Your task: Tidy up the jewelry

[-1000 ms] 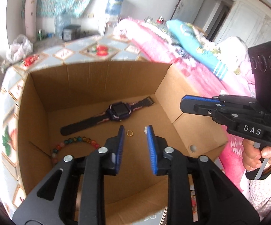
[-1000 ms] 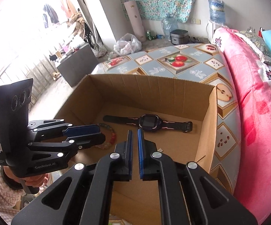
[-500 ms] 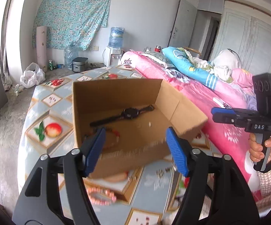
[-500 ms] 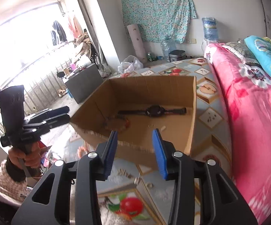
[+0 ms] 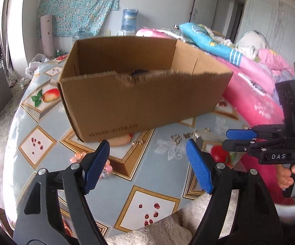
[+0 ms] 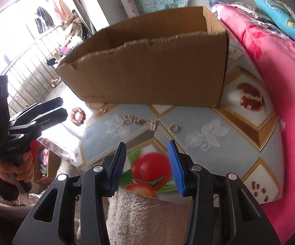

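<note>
The cardboard box (image 6: 157, 61) stands on the fruit-patterned tabletop (image 6: 212, 122). Just in front of the box lie a gold chain (image 6: 136, 120), a gold ring (image 6: 174, 127) and a pink bead bracelet (image 6: 78, 116). The left gripper (image 5: 147, 163) hovers before the box, its jaws opening with nothing between them. The right gripper (image 6: 147, 165) also hovers before the box, jaws parted and empty.
</note>
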`<state>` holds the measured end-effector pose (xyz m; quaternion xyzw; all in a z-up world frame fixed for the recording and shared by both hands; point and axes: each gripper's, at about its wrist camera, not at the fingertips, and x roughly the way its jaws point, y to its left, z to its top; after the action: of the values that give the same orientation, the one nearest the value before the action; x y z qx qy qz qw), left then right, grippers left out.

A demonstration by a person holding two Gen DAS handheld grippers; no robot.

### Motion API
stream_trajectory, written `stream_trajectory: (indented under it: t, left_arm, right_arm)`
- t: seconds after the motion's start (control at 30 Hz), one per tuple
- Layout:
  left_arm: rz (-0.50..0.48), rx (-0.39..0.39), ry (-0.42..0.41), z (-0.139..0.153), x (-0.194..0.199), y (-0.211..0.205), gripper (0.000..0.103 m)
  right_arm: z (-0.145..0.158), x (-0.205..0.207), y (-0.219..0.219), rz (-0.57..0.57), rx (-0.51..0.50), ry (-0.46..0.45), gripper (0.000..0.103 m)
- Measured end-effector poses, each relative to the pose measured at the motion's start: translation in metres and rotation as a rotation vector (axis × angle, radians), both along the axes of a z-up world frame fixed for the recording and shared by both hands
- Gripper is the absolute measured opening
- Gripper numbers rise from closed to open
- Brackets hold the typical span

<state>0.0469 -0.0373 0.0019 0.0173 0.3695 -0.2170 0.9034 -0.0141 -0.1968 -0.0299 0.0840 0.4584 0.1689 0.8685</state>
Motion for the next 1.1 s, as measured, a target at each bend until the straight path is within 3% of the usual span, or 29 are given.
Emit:
stream_trajectory:
  t: [0.47,0.73,0.83,1.1]
  left_arm:
    - [0.068,0.074,0.061,-0.042,0.039,-0.016,0.034]
    - [0.066,0.155,0.003,-0.046,0.044,-0.030,0.030]
    - [0.067,0.152,-0.002,-0.046,0.043,-0.030,0.026]
    - [0.064,0.173,-0.010,-0.046,0.042,-0.040,0.007]
  right_arm:
    - [-0.016,0.006,0.006,-0.021,-0.007,0.005,0.039]
    - [-0.018,0.008,0.006,-0.019,0.012,-0.003,0.039]
    - [-0.018,0.010,0.006,-0.018,0.020,-0.003,0.039]
    - [-0.019,0.009,0.003,-0.020,0.016,-0.007,0.039]
